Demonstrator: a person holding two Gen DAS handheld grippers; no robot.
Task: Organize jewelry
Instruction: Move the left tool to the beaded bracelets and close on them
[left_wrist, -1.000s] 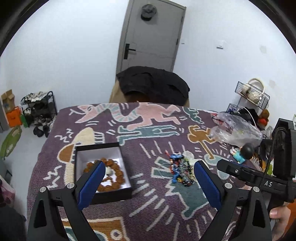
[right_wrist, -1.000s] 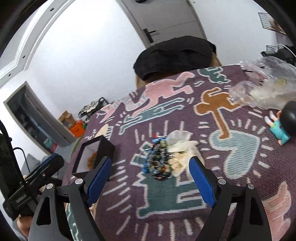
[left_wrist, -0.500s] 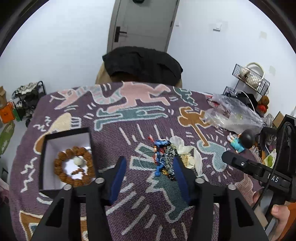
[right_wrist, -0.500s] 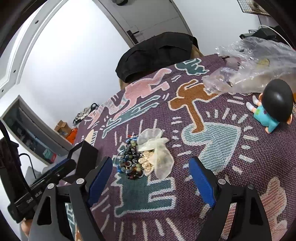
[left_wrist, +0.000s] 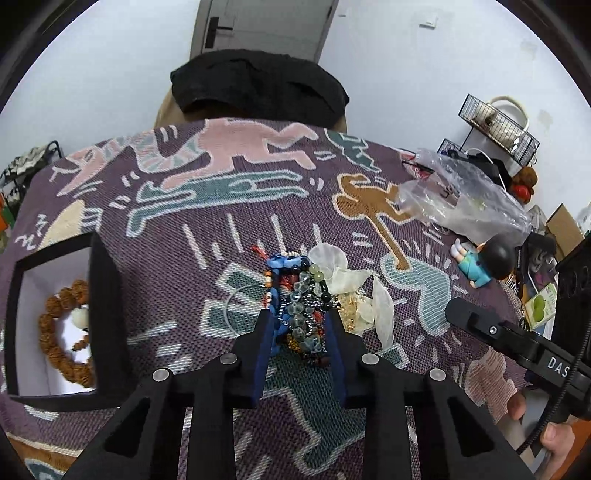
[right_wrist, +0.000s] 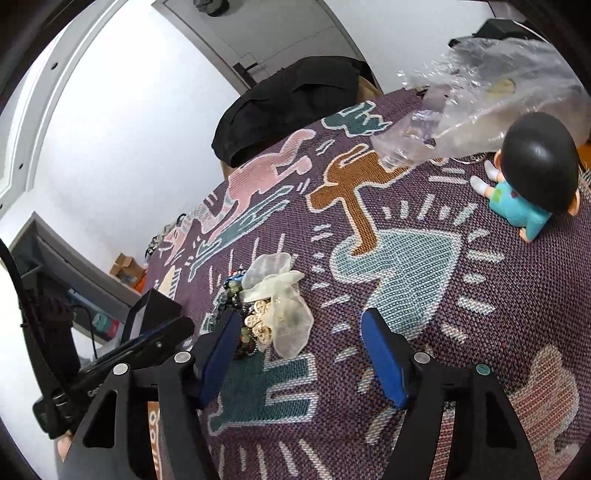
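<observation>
My right gripper (right_wrist: 299, 332) sits low in the frame, jaws apart and just closing in; the sheer pouch (right_wrist: 284, 295) lies between them, nearer the left pad, which I can't tell is touching. Left of the pouch, a bead pile (right_wrist: 231, 295) rests on the patterned cloth (right_wrist: 480, 295). At lower left is my left gripper (right_wrist: 144, 343), with the black box (right_wrist: 147, 314) behind it. At upper right, a doll (right_wrist: 532, 177) sits below a plastic bag (right_wrist: 480, 92).

A purple patterned cloth (left_wrist: 229, 206) (table beneath hidden) bears bead pile (left_wrist: 299, 306), black box (left_wrist: 107, 295), figurine (left_wrist: 480, 262), plastic bag (left_wrist: 461, 203).
</observation>
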